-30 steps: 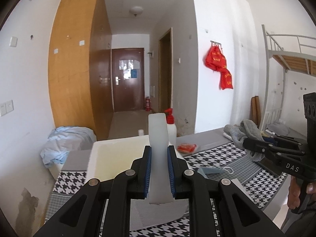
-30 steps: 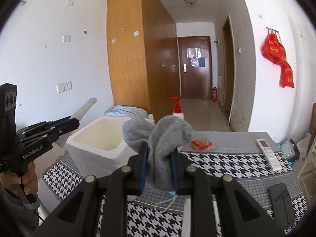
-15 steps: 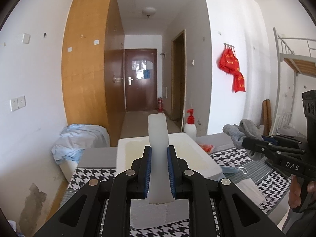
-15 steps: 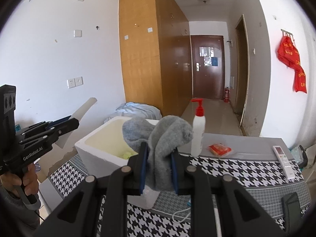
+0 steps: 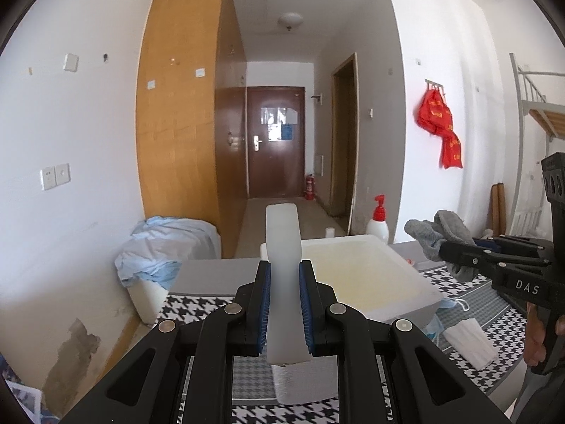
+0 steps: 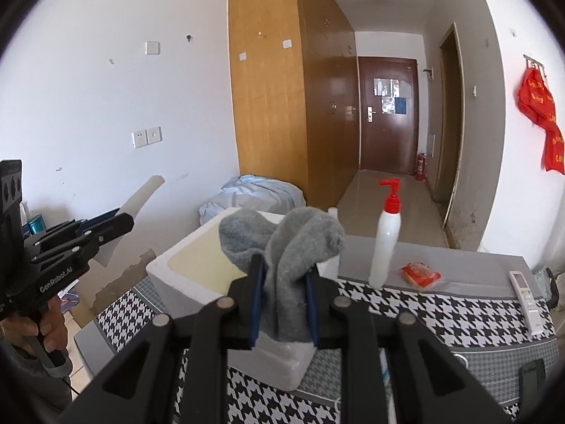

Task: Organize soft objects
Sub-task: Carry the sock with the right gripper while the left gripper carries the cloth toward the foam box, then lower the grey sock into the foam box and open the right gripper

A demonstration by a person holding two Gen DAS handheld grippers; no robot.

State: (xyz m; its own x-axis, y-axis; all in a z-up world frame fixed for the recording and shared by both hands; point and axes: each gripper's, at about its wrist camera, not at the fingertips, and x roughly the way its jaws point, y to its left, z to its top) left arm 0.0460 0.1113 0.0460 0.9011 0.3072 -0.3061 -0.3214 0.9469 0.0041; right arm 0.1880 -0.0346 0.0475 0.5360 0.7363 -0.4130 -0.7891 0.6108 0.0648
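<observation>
My left gripper (image 5: 284,300) is shut on a pale white foam strip (image 5: 283,243) that stands up between its blue pads, held in the air just left of the white foam box (image 5: 367,275). My right gripper (image 6: 283,300) is shut on a bundle of grey socks (image 6: 300,247), over the near edge of the same foam box (image 6: 183,265). In the left wrist view the right gripper (image 5: 445,247) with the grey socks (image 5: 438,229) hangs to the right of the box. In the right wrist view the left gripper (image 6: 123,217) with the foam strip (image 6: 141,194) shows at the left.
The table has a black-and-white houndstooth cloth (image 6: 441,311). On it stand a white pump bottle with a red top (image 6: 386,240), a red packet (image 6: 420,275), a white remote (image 6: 528,300), a face mask (image 5: 455,305) and folded tissues (image 5: 469,341). A bin under blue cloth (image 5: 166,247) stands left.
Both grippers have swung leftward with their loads still held. The foam box has shifted from centre to the right in the left wrist view, and the bottle now stands right of the socks in the right wrist view.
</observation>
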